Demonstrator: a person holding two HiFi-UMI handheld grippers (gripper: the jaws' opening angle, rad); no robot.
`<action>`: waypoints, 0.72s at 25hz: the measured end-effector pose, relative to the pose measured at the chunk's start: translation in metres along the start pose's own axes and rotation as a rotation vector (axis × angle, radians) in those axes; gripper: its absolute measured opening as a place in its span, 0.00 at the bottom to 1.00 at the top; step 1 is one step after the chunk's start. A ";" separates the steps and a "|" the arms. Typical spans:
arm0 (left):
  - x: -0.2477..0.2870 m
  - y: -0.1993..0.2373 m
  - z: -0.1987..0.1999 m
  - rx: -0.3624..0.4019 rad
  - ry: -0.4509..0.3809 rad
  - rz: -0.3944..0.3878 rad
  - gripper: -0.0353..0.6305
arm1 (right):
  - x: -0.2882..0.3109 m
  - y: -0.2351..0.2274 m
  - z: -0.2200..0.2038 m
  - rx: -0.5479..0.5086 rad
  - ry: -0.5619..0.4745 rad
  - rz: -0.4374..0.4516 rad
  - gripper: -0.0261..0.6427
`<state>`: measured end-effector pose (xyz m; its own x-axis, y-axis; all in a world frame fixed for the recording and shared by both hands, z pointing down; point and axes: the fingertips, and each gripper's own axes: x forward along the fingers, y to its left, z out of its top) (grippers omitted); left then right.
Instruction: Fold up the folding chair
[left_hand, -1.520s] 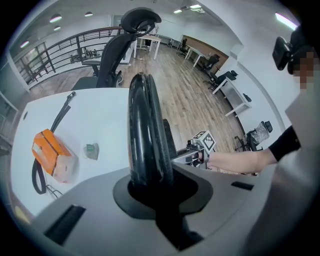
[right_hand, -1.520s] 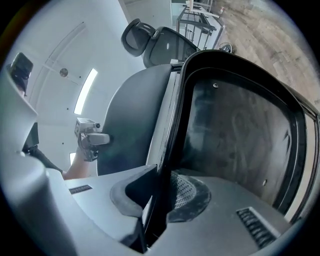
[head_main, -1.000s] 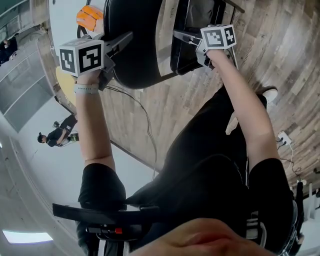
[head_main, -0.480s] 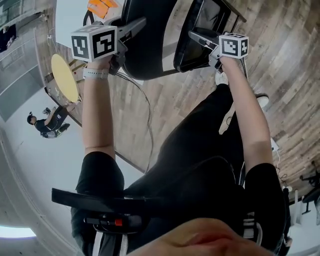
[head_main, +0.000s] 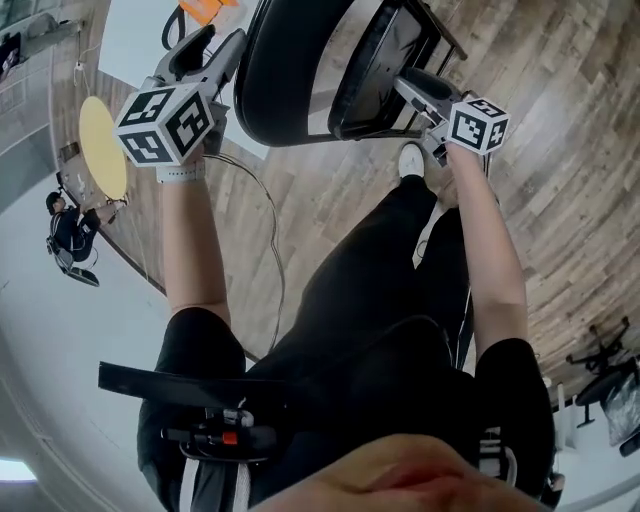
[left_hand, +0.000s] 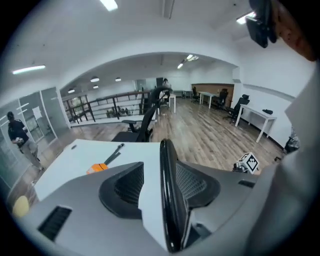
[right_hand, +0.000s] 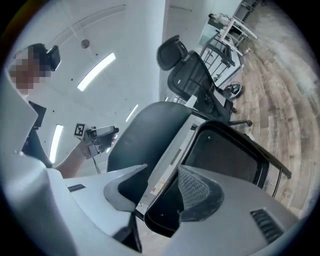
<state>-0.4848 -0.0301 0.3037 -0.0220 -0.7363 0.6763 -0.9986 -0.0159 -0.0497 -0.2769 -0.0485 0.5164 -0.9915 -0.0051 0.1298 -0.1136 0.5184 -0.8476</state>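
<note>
The black folding chair stands at the top of the head view, its backrest (head_main: 285, 75) and seat (head_main: 385, 65) drawn close together. My left gripper (head_main: 215, 45) hangs at the backrest's left edge, and its jaws are opening. In the left gripper view the backrest's thin black edge (left_hand: 169, 200) runs between the jaws, close to the right pad and clear of the left one. My right gripper (head_main: 412, 85) is at the seat's right edge, jaws also opening. The seat frame's corner (right_hand: 162, 217) lies between them, with a gap on the left side.
A white table (left_hand: 75, 160) behind the chair carries an orange-handled tool (left_hand: 97, 167). A black office chair (right_hand: 192, 75) stands beyond. A cable (head_main: 270, 210) trails over the wooden floor near my legs. A yellow disc (head_main: 103, 145) and a person (head_main: 65, 235) are at the left.
Both grippers have spread their jaws and let go of the chair. The left one rose and tilted, the right one shifted right. Seat and backrest now look closer together.
</note>
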 end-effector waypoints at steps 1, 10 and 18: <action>-0.011 -0.007 0.003 0.005 -0.054 0.011 0.33 | -0.010 0.007 0.004 -0.034 -0.016 -0.006 0.28; -0.077 -0.123 -0.018 -0.107 -0.306 -0.087 0.33 | -0.084 0.110 0.029 -0.481 0.010 -0.005 0.28; -0.142 -0.280 -0.021 -0.247 -0.460 -0.237 0.33 | -0.169 0.247 0.028 -0.731 0.080 0.077 0.28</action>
<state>-0.2033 0.0935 0.2372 0.1716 -0.9513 0.2561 -0.9564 -0.0986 0.2748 -0.1390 0.0568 0.2710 -0.9841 0.1023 0.1450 0.0546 0.9522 -0.3007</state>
